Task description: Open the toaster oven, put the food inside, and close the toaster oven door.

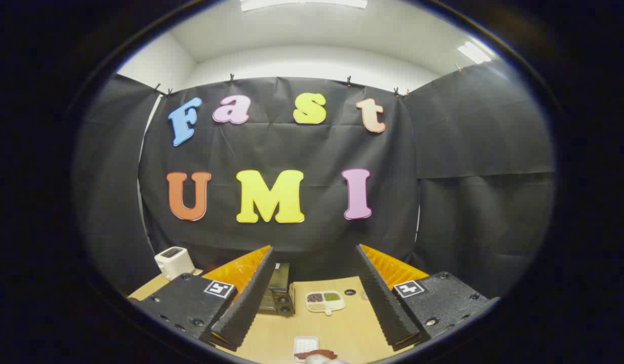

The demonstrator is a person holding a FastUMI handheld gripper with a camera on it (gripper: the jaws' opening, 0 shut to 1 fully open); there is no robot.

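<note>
Wooden table (342, 323) is seen below the gripper (314, 298), fingers spread wide, nothing held. Toaster oven (277, 296) sits just beyond the left finger, door apparently up. Food (317, 355) lies on a white tray (305, 345), nearer, between the fingers.

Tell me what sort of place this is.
Probably a staged recording booth set up as a small kitchen: black cloth walls clipped around a light wooden table, holding a dark toaster oven, a white pop-up toaster and a white divided dish. The claw is open above it.
</note>
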